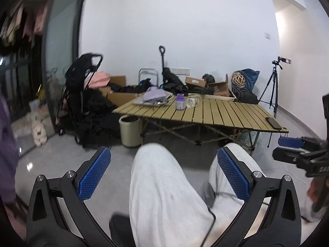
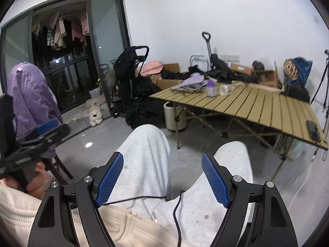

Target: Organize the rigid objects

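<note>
A slatted wooden folding table [image 1: 222, 111] [image 2: 267, 105] stands a few steps ahead. On its far left part are a purple-capped bottle [image 1: 180, 101] [image 2: 211, 89], a clear glass mug [image 1: 192, 102] [image 2: 225, 89] and a metal tray [image 1: 152, 102] [image 2: 188, 87] with utensils and a lilac cloth. A black phone [image 1: 273, 122] [image 2: 312, 129] lies at the near right corner. My left gripper [image 1: 164, 154] and right gripper [image 2: 162, 160] are both open and empty, held low over the seated person's grey-trousered knees, far from the table.
A cream bin [image 1: 130, 130] [image 2: 174, 115] sits under the table's left end. A black stroller [image 1: 86, 94] [image 2: 131, 76], cardboard boxes [image 1: 121, 94], bags and a tripod [image 1: 271, 90] line the wall. A chair with a purple jacket [image 2: 30, 96] stands left by the glass door.
</note>
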Available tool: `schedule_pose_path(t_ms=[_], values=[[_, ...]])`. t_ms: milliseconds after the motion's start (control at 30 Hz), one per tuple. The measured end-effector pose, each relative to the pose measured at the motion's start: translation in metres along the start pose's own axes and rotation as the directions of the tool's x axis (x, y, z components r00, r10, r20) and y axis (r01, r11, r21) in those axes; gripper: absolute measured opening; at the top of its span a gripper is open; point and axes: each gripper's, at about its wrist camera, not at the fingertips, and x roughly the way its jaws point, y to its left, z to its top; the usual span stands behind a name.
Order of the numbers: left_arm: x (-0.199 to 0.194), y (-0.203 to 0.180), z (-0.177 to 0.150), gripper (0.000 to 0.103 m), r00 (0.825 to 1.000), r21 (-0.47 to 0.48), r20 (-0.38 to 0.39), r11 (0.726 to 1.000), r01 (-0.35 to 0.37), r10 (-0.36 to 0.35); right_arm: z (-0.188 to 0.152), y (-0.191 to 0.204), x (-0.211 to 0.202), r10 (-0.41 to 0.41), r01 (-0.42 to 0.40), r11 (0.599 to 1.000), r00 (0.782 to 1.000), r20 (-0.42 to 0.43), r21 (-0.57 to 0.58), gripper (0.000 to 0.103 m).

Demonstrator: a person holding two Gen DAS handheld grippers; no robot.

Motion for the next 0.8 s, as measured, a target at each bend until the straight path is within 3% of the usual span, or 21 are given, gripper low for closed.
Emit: schedule_pose_path(t_ms=[100, 200, 333, 500, 800], values=[[0.038, -0.003, 0.017, 0.103, 1.0, 0.031, 0.018, 0.999, 0.019, -0.019, 0.019, -0.015, 0.022, -0.034, 0.034, 0.999, 0.999, 0.002, -0.022, 0.083], [0.095, -0.004, 0.035, 0.103, 0.997, 0.035, -0.028, 0.997, 0.074, -0.073, 0.042, -0.038, 0.057, -0.073, 0.073, 0.997, 0.996, -0.042, 0.0, 0.083], [0.176, -0.011, 0.057, 0.103, 0.997, 0.073, -0.082, 0.997, 0.002, 0.004, 0.074, -0.076, 0.112, -0.086, 0.088, 0.996, 0.994, -0.065, 0.034, 0.083], [0.262, -0.022, 0.081, 0.103, 0.989, 0.046, -0.139, 0.997, 0.063, -0.056, 0.11, -0.136, 0.182, -0.062, 0.084, 0.98, 0.991, -0.123, 0.183, 0.083], [0.419, -0.044, 0.118, 0.103, 0.962, -0.013, -0.206, 0.984, 0.178, -0.176, 0.175, -0.229, 0.272, -0.1, 0.131, 0.947, 0.988, -0.117, 0.293, 0.083]])
